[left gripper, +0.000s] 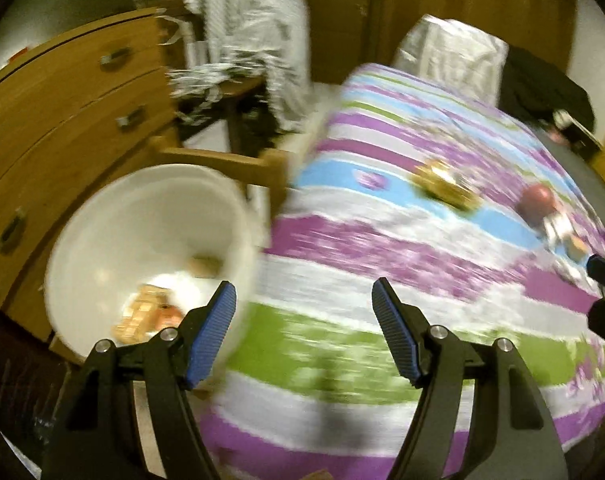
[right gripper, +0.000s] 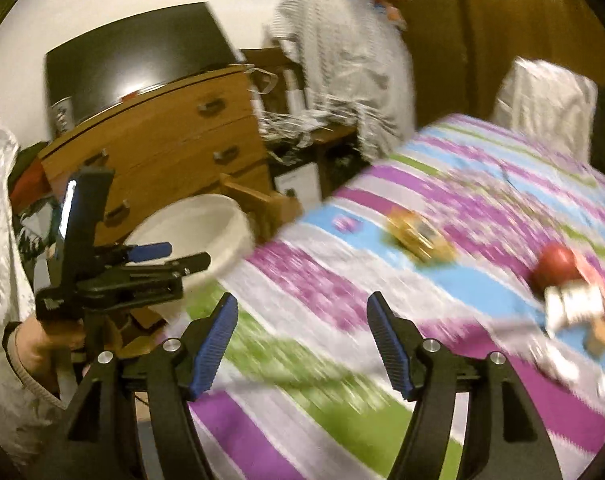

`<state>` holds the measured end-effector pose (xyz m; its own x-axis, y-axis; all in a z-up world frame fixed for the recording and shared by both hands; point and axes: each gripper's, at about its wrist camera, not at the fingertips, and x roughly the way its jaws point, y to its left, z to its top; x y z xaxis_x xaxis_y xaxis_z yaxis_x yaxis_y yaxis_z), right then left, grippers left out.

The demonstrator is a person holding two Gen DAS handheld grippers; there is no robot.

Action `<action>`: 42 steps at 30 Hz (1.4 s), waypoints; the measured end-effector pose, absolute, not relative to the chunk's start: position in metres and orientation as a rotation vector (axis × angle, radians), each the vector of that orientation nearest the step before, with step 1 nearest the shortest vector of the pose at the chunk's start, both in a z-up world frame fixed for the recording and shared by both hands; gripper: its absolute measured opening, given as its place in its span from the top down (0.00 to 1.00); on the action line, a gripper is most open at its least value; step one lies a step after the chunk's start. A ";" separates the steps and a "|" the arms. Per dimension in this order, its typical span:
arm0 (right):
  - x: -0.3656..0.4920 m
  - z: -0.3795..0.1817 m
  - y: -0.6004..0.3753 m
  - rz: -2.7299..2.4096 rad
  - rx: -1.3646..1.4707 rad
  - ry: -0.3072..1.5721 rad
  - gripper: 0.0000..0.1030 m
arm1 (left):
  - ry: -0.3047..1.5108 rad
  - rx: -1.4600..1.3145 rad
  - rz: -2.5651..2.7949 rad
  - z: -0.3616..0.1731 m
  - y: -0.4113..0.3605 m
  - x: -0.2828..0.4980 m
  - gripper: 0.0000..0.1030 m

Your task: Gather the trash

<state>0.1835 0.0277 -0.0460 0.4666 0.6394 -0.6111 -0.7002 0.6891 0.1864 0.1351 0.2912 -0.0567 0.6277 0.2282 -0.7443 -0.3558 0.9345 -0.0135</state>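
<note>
**Entry: gold wrapper on the bed, both tools empty**

Landmark: the white bucket (left gripper: 150, 248), standing off the bed's (left gripper: 382, 280) left edge, in front of the wooden dresser (left gripper: 62, 120).

- Gold wrapper (left gripper: 446, 186): I judge this the next piece of trash. It lies on the striped bedcover to the right of the bucket and well apart from it, on a blue band. Flat, crinkled, shiny gold with a paler patch; its long axis runs slantwise, from near-left to far-right in both views. Blur hides any print.
- Red-and-white litter (right gripper: 562, 284): further right of the bucket than the wrapper, near the bed's right side. A rounded dark-red piece touching white scraps, with a small brown bit beside them. I cannot tell what each is.
- Bucket contents: tan and orange scraps (left gripper: 146, 316) at the bottom, so collection looks partly done.
- Left tool (left gripper: 304, 332): released, jaws spread wide, nothing between the blue pads (left gripper: 210, 332). It hangs beside the bucket rim, at the bed's near-left edge.
- Right tool (right gripper: 302, 344): released too, jaws wide, empty, over the green stripe to the right of the bucket.

Judgement: the wrapper lies ahead and right of both tools. My right tool is nearer to it, and also to the red-and-white heap. A grasp across the wrapper's short side would suit.
</note>
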 end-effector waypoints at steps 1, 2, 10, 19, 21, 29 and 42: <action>0.185 -0.052 0.013 0.803 -0.088 0.715 0.34 | 0.835 -0.156 0.320 -0.060 0.280 0.138 0.34; 0.186 -0.060 -0.008 0.775 -0.078 0.726 0.34 | 0.846 -0.142 0.297 -0.063 0.265 0.143 0.34; 0.198 -0.106 -0.153 0.561 0.016 0.778 0.34 | 0.908 -0.038 0.125 -0.087 0.164 0.181 0.34; 0.247 -0.131 -0.216 0.478 -0.004 0.807 0.34 | 0.968 0.014 0.015 -0.108 0.094 0.211 0.34; 0.265 -0.136 -0.234 0.437 0.014 0.817 0.34 | 0.968 0.027 0.004 -0.108 0.087 0.214 0.34; 0.263 -0.112 -0.293 0.364 0.047 0.719 0.35 | 0.976 0.068 -0.055 -0.115 0.055 0.238 0.34; 0.316 -0.148 -0.353 0.276 -0.090 0.877 0.31 | 0.943 0.388 -0.517 -0.099 -0.033 0.308 0.34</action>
<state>0.3160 -0.3526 -0.1484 0.6065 0.2017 -0.7691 -0.2748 0.9609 0.0353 0.3080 -0.0332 -0.0994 0.4820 -0.2481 -0.8403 0.5756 0.8127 0.0902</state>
